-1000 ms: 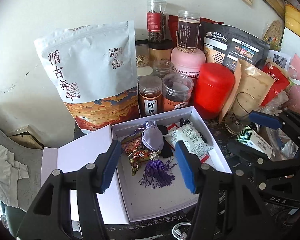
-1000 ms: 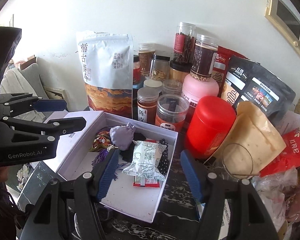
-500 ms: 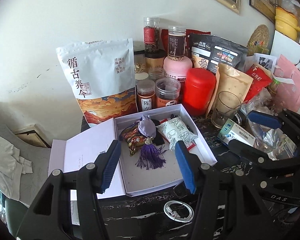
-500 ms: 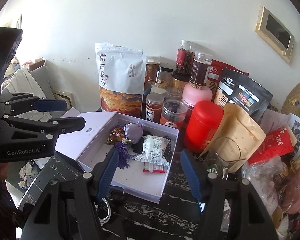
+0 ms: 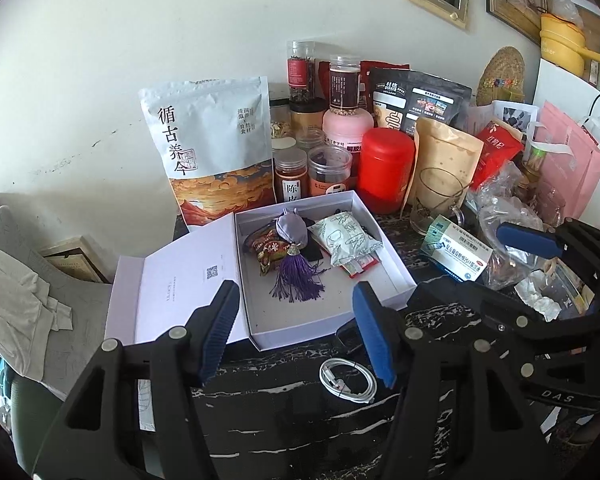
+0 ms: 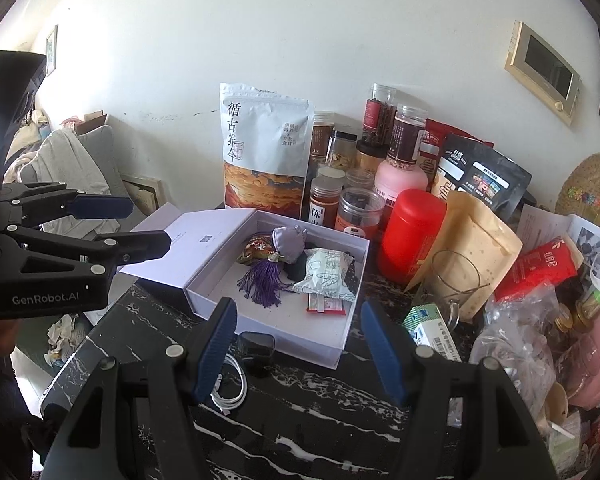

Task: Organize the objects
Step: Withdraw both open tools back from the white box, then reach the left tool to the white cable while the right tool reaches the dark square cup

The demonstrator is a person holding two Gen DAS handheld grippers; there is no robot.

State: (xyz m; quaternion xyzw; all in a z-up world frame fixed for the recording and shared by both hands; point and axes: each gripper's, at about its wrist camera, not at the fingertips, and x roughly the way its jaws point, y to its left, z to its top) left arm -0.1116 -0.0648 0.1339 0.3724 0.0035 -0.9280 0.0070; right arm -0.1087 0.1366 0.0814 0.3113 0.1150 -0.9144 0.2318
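A white box (image 5: 396, 276) is kept open on the tabletop (image 5: 284, 412) for sorting small packets; left tool (image 5: 296, 334) and right tool (image 6: 300, 350) are held partly open, empty, the left's jaws just widened.

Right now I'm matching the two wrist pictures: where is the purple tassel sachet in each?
Left wrist view: the purple tassel sachet lies in the open white box, centre of the picture.
Right wrist view: it lies in the same box, centre, slightly left.
Shared landmark: the red canister behind the box, to its right.
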